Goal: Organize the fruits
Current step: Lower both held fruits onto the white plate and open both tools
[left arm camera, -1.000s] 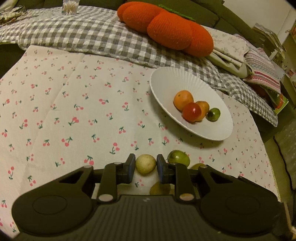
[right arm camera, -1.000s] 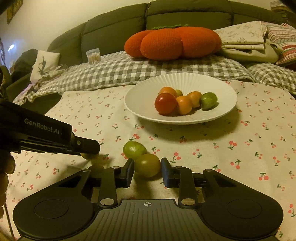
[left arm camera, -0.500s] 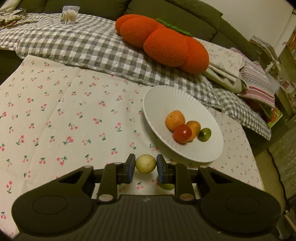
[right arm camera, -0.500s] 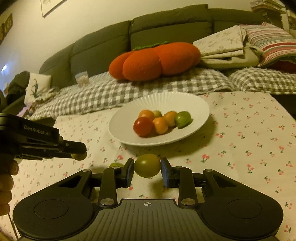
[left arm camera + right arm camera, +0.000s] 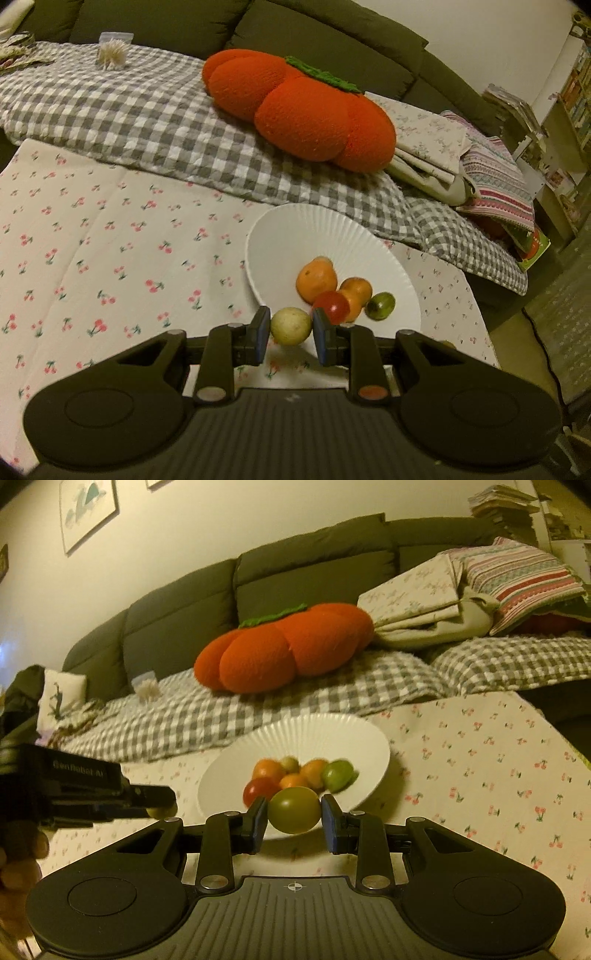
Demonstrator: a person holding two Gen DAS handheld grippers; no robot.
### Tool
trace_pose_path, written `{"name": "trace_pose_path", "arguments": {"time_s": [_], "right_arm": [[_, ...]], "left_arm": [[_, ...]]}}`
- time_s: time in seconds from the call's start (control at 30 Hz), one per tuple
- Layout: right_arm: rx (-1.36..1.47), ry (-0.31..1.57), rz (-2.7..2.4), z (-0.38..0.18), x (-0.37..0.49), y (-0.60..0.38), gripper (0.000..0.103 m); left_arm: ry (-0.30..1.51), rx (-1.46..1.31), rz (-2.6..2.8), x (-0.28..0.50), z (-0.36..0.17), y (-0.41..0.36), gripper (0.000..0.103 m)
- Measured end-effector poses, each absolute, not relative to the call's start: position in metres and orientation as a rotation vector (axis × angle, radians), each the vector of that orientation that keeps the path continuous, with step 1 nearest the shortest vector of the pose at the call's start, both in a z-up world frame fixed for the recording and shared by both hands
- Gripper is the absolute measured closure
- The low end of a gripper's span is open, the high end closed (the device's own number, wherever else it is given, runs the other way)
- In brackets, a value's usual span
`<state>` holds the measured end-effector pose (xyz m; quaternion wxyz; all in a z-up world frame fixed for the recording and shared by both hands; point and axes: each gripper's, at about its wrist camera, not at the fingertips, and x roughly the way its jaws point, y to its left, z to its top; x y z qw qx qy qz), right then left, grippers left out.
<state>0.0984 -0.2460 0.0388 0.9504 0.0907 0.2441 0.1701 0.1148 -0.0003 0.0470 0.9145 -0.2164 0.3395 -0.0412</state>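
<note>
L gripper (image 5: 289,329) pinches a pale yellow fruit (image 5: 290,325), held just short of the white plate's (image 5: 280,236) near rim; R gripper (image 5: 294,811) clamps a green-yellow fruit (image 5: 294,809), plate dead ahead, approx. equally near.

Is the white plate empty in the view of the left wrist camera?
No, the white plate holds several small fruits, among them an orange fruit, a red fruit and a green fruit.

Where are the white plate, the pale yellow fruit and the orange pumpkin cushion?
white plate (image 5: 295,236), left wrist view, bare ribbed wall
pale yellow fruit (image 5: 290,326), left wrist view, its middle
orange pumpkin cushion (image 5: 284,650), right wrist view, front lobe
</note>
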Motion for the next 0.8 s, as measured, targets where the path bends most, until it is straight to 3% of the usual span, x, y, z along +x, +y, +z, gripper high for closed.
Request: {"name": "trace_pose_path", "arguments": {"time_s": [0.8], "right_arm": [[0.118, 0.491, 0.312, 0.024, 0.130, -0.224, 0.074]], "left_arm": [[0.684, -0.372, -0.112, 0.162, 0.037, -0.015, 0.080]]}}
